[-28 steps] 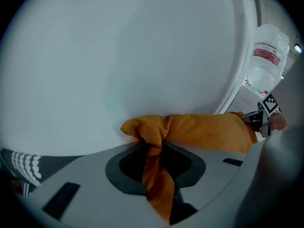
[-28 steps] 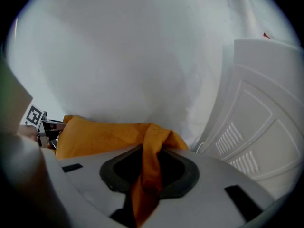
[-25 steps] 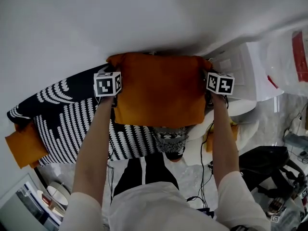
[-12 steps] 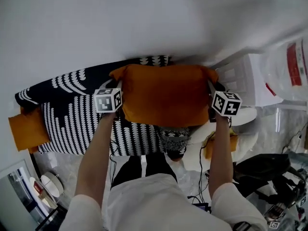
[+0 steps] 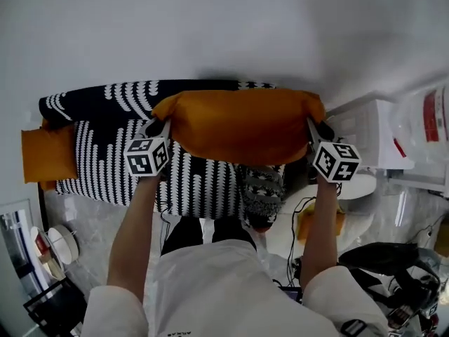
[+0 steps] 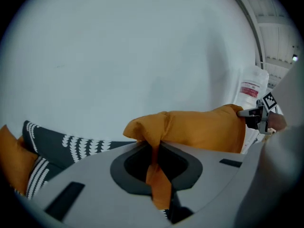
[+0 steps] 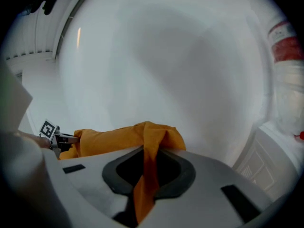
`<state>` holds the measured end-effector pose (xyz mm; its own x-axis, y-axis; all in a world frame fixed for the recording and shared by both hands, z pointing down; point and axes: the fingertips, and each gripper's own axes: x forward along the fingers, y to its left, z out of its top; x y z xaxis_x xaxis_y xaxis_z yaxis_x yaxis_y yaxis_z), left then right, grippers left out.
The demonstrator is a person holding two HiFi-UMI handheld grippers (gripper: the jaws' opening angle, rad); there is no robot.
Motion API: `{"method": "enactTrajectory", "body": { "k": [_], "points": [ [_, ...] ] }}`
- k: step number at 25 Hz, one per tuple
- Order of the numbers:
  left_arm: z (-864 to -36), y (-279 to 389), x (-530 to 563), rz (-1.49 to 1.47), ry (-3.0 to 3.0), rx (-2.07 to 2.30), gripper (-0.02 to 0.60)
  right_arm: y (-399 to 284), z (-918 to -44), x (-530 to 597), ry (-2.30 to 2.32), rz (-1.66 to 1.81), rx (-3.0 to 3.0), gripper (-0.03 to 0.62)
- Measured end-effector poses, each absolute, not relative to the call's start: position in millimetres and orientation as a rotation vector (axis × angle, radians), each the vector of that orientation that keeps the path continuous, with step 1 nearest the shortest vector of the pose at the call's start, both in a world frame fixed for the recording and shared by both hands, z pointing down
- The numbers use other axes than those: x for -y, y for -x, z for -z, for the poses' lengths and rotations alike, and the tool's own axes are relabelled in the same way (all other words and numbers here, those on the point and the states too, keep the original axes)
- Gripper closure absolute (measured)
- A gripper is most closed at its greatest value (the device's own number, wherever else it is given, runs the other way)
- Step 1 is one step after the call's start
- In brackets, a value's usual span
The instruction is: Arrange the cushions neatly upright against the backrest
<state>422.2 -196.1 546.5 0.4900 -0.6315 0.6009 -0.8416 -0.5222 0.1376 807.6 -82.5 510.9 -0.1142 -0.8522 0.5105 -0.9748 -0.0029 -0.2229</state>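
Left hand-held gripper pinched shut on orange cushion at 9 o'clock, right hand-held gripper pinching it at 3 o'clock

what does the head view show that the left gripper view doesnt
Only the head view: the person's forearms, legs and the floor. Only the left gripper view: a fold of the orange cushion clamped between the jaws of the left tongs. Both: the orange cushion held above the black-and-white sofa, with the right tongs gripping its far end.
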Motion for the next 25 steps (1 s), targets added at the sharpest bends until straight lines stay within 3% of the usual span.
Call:
{"method": "enactTrajectory", "body": {
  "k": [7,14,25],
  "points": [
    [-526,-319,220,-0.624,-2.293,1.327,0.531,-707,-493,116,-1.832,-0.742,2.111,0.537],
    [-558,-234,246,-0.701,-2.26,1.285,0.531,-620,-537,134,-1.769,-0.812,2.029,0.537],
    [-680,-214,290,-0.877,-2.197,1.118,0.53,-593,-665,155,-1.836,-0.962,1.831,0.537]
  ]
}}
